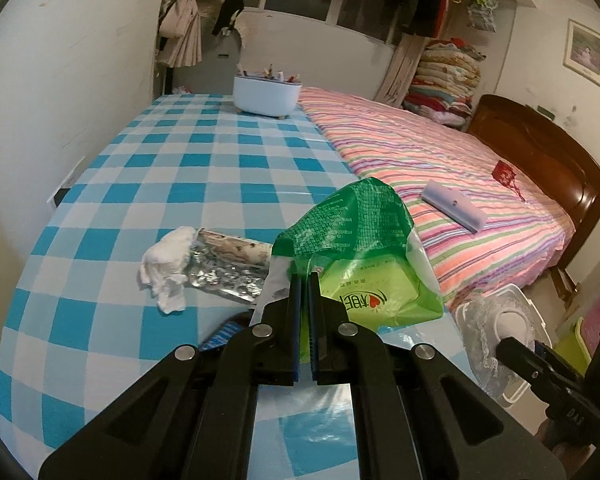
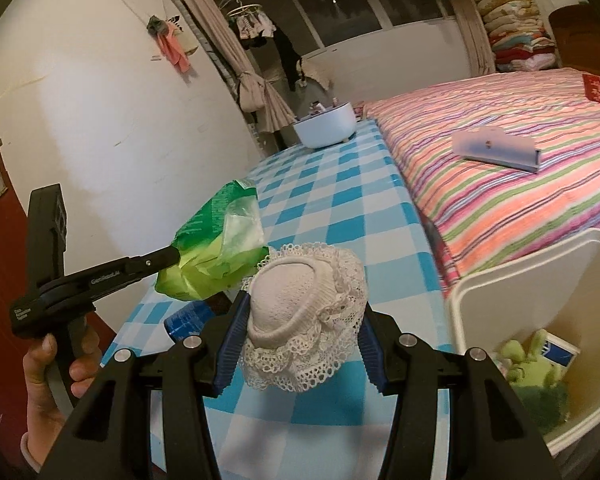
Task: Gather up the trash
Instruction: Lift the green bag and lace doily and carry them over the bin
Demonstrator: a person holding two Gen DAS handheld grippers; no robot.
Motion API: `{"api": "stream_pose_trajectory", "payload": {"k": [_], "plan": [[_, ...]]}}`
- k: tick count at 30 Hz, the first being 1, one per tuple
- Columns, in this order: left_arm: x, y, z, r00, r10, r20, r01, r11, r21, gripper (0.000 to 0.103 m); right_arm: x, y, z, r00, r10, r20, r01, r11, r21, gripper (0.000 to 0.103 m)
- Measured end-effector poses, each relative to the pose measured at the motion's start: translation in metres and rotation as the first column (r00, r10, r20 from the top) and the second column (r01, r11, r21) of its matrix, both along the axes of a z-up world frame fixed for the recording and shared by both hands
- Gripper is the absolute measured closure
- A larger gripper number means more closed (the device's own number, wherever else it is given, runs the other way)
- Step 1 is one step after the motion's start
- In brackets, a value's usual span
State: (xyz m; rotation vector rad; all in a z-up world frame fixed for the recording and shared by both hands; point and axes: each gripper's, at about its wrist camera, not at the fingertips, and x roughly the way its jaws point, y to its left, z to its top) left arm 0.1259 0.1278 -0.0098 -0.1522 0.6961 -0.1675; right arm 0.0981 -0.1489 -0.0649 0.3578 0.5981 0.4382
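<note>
Left gripper (image 1: 305, 280) clamps green wrapper (image 1: 356, 248) above table (image 1: 140, 184). Right gripper (image 2: 298, 314) pinches lace hat (image 2: 304, 320). Left view alone: tissue (image 1: 166, 266), foil (image 1: 224, 278). Right view alone: bin (image 2: 512, 276), contents blurred, perhaps a toy.

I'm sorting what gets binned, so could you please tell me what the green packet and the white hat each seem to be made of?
Green packet: thin glossy plastic film, judging by its sheen, crinkles and see-through patch; the left tongs pinch it.
White hat: soft matte knitted or crocheted yarn, probably cotton, with an openwork lace brim; it sits between the right tongs.
</note>
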Motion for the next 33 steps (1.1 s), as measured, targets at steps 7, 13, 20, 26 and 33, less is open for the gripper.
{"api": "stream_pose_trajectory", "payload": {"k": [7, 13, 20, 26, 33], "plan": [[-0.007, -0.028, 0.005, 0.998, -0.054, 0.018, 0.054, 0.998, 0.016, 0.100, -0.014, -0.022, 0.004, 0.998, -0.053, 0.014, 0.053, 0.999, -0.009, 0.054], [-0.014, -0.058, 0.008, 0.993, -0.114, 0.029, 0.113, 0.993, 0.026, 0.100, -0.025, -0.041, 0.006, 0.995, -0.100, 0.018, 0.100, 0.995, -0.016, 0.054], [-0.017, -0.091, 0.010, 0.984, -0.177, 0.036, 0.176, 0.984, 0.024, 0.100, -0.038, -0.070, 0.007, 0.985, -0.168, 0.026, 0.169, 0.985, -0.026, 0.054], [-0.015, -0.125, 0.006, 0.968, -0.249, 0.026, 0.248, 0.968, 0.036, 0.100, -0.048, -0.096, 0.007, 0.973, -0.229, 0.031, 0.230, 0.973, -0.035, 0.054], [-0.017, -0.162, 0.003, 0.947, -0.321, 0.020, 0.319, 0.946, 0.054, 0.100, -0.059, -0.127, 0.006, 0.954, -0.298, 0.038, 0.300, 0.953, -0.045, 0.054]]}}
